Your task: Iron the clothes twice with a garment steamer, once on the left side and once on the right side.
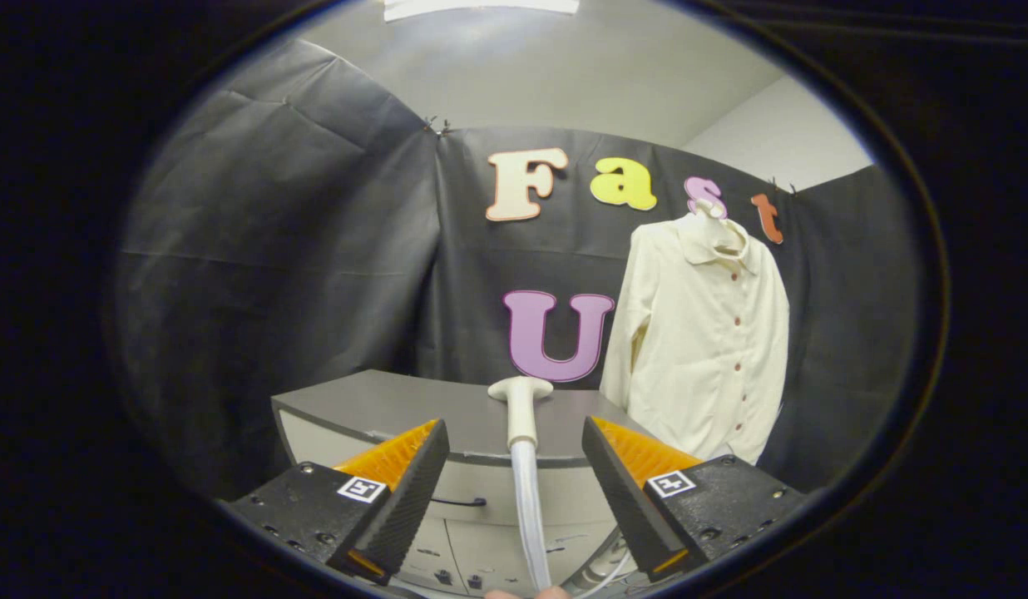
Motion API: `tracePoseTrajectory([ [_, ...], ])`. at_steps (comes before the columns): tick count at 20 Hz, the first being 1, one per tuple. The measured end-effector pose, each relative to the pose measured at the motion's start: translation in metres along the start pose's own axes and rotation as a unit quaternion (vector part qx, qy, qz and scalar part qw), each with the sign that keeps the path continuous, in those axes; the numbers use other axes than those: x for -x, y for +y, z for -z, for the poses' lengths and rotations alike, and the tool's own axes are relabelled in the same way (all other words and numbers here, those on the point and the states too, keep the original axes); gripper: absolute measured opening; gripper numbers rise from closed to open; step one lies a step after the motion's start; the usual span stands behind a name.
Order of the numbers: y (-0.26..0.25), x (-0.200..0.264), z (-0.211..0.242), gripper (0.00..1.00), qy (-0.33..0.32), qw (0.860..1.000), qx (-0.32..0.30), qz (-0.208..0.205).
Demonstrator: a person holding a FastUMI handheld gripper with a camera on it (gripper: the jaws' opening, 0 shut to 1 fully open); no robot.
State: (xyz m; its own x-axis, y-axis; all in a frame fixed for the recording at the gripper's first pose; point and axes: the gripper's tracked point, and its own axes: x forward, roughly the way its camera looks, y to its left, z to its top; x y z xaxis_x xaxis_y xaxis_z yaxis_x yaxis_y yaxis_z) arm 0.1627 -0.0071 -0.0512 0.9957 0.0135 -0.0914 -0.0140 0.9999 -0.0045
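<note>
the black cloth wall (281,249) of the booth hangs creased at the far left and runs behind everything. below it stands a grey cabinet (381,408) with a flat top, pale drawer fronts and a dark handle (457,502) on the upper drawer. the gripper (514,466) looks over that cabinet with its two fingers (406,491) spread wide apart, pressing on nothing. in the gap between them lies the garment steamer (521,408): its white head rests on the cabinet top, pointing away, and its pale ribbed hose (531,524) runs back down over the front edge toward the camera, clear of both fingers. a fingertip (522,593) of the person shows at the very bottom, right by the hose. further right, beyond the right finger and past the cabinet's end, a cream button-front shirt (705,333) hangs on a hanger (709,208) against the wall, collar up, dark buttons down its front, sleeves hanging loose. above the cloth the pale ceiling (547,75) carries a light strip (481,7).
</note>
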Motion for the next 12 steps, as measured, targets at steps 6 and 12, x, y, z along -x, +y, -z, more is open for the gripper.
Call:
tracePoseTrajectory([
  [6,-0.003,-0.059,0.020,0.98,0.028,1.000,-0.002,-0.008],
  [12,-0.002,-0.110,0.042,0.94,0.068,0.998,-0.007,-0.010],
])
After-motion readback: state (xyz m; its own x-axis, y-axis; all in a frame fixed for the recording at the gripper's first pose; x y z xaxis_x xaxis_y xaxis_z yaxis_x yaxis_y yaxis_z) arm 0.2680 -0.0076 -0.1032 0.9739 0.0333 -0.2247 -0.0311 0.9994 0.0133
